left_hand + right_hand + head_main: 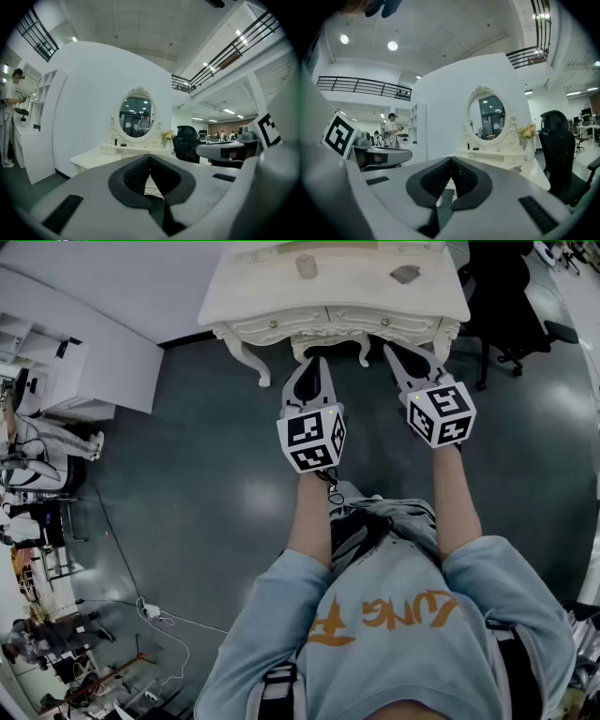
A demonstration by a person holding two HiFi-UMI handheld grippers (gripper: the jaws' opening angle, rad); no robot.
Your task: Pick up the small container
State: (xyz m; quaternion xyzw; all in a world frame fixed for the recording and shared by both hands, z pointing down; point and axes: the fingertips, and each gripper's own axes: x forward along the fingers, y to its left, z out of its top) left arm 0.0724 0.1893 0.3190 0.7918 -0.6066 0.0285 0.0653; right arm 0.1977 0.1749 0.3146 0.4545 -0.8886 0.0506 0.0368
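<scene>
Table (262,292): small container (307,265) indistinct.

Illegible orange lettering (389,613) on shirt (403,667)

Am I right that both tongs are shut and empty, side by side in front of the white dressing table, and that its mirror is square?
Not quite: the mirror is oval, not square, as the left gripper view shows. The rest holds: the left tongs and the right tongs are shut and empty, side by side in front of the white dressing table.
</scene>
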